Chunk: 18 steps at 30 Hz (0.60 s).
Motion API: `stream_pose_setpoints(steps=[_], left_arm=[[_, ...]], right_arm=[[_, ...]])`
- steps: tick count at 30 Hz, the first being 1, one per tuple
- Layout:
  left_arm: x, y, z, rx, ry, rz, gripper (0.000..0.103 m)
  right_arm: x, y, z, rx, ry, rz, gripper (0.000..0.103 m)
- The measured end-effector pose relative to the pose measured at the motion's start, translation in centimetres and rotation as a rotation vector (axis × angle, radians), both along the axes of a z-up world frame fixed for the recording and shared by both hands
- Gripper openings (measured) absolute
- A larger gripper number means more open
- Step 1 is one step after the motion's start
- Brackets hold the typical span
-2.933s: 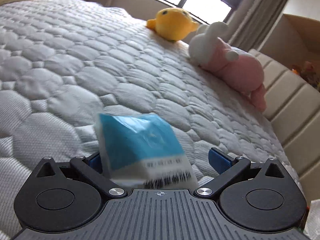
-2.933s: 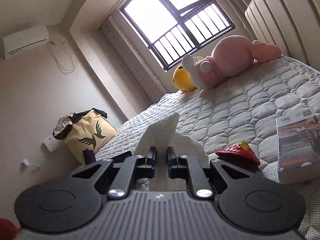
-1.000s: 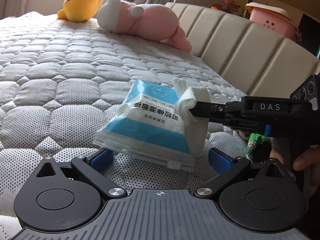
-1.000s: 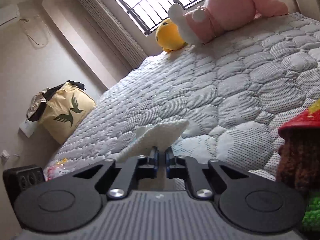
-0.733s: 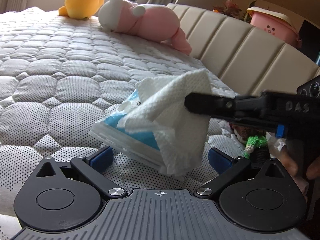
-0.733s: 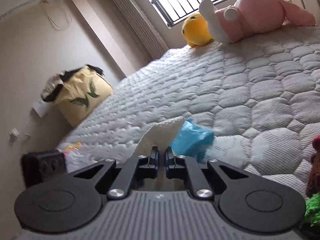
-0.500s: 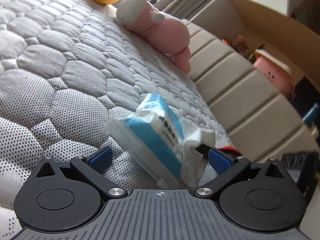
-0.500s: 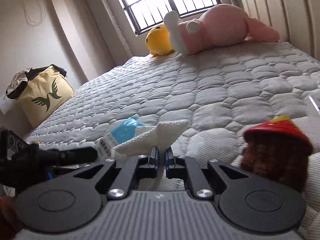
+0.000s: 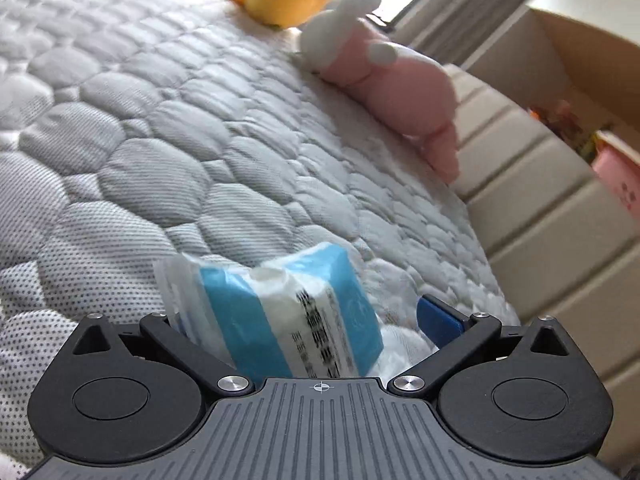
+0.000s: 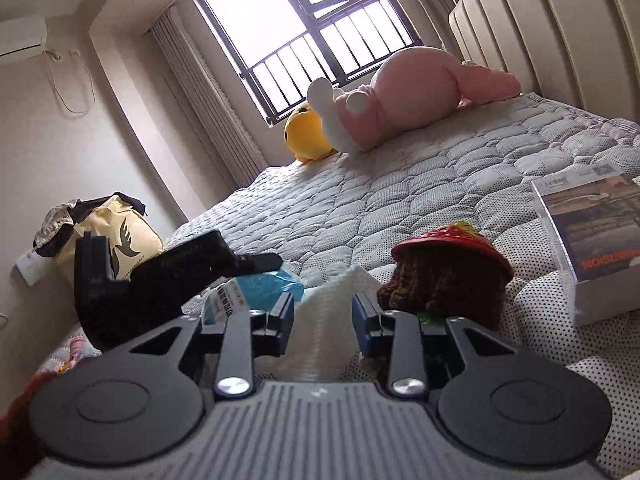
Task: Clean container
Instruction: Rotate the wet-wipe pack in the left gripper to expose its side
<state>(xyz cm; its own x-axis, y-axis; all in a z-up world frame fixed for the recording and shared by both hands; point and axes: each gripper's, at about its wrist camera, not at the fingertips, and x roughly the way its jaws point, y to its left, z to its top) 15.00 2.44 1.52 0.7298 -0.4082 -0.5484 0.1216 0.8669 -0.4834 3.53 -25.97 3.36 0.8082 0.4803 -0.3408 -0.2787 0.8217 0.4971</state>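
The quilted, dimpled mattress [image 9: 160, 128] lies under the wipes pack [image 9: 280, 320], a crinkly blue-and-white film pouch. We judge it light and slippery, best taken across its flat sides. Our left gripper [image 9: 308, 324] straddles that pack with jaws spread wide, not pinching it. Just beside the pack, the white wipe [image 10: 332, 320] stands in a limp, textured peak between our right gripper's [image 10: 322, 314] parted fingers, unclamped; we would pinch it low, at a fold. Which container needs cleaning we cannot tell.

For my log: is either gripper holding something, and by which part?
Nothing is gripped. Right jaws stand open around the white wipe; left jaws stand open around the wipes pack.
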Motion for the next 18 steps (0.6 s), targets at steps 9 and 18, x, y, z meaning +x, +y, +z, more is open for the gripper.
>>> stream_pose_setpoints(steps=[9, 18], left_arm=[[-6.5, -4.8, 1.7, 0.556, -0.473, -0.283, 0.07], [1.2, -0.8, -0.7, 0.0, -0.056, -0.166, 0.093]], right_arm=[[-0.7, -1.7, 0.4, 0.038, -0.016, -0.028, 0.036], [-1.6, 0.0, 0.3, -0.061, -0.009, 0.002, 0.048]])
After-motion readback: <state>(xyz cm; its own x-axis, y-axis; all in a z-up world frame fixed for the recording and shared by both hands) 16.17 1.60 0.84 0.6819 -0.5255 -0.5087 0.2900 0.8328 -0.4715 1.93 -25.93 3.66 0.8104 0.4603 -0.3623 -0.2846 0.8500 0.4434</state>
